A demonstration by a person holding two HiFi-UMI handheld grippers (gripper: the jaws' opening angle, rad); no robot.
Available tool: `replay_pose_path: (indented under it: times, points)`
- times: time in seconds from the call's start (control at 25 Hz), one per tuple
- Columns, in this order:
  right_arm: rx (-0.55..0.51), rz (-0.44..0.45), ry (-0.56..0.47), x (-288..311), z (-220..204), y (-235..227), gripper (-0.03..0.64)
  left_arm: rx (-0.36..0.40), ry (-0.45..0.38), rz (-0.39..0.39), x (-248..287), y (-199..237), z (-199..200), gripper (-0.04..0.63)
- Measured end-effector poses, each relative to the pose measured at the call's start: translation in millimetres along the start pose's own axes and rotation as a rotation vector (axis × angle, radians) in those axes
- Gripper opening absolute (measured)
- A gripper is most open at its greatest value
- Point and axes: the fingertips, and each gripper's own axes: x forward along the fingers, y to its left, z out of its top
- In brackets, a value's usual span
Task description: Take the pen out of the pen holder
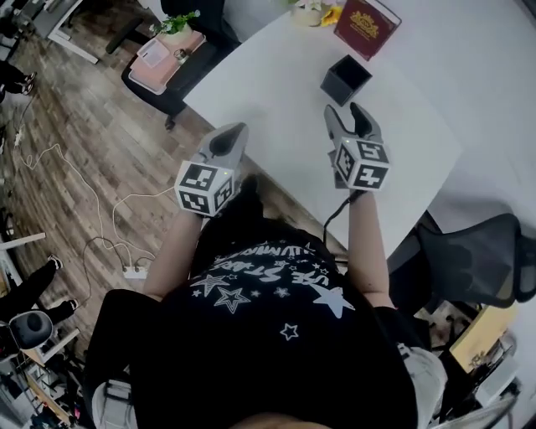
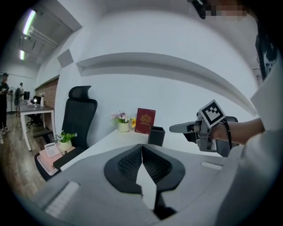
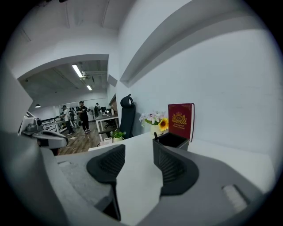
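A black square pen holder (image 1: 345,80) stands on the white table (image 1: 276,126), in front of a red book (image 1: 367,25). In the right gripper view the holder (image 3: 175,140) sits just beyond the right jaw, and a dark pen tip (image 3: 155,135) pokes above its near rim. My right gripper (image 1: 346,113) hovers just short of the holder, open and empty (image 3: 139,152). My left gripper (image 1: 241,127) hangs over the table's left edge, its jaws shut on nothing (image 2: 141,148). From the left gripper view the holder (image 2: 156,135) is ahead, with the right gripper (image 2: 177,128) to its right.
A vase of flowers (image 1: 310,12) stands beside the red book at the table's far edge. A black office chair (image 2: 79,114) and a pink stand with a small plant (image 1: 172,46) are left of the table. Another chair (image 1: 477,260) sits at the right. Cables lie on the wood floor (image 1: 92,209).
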Motion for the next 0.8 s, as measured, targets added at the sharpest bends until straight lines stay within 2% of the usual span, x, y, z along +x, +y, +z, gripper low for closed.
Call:
replay_pose_path:
  times: [0.32,0.56,0.8]
  points:
    - [-0.001,-0.129,0.024,52.8,20.0,-11.2,0.242,0.011,0.002,-0.122,61.0,56.6,24.8,0.012]
    - [-0.017,-0.217,0.070,82.5,26.0,-27.2,0.239,-0.004,0.027,-0.190,97.0,77.0,27.4,0.012]
    - [0.001,-0.272,0.112,101.5,23.6,-38.4,0.181,-0.011,0.044,-0.240,120.3,87.4,27.1,0.012]
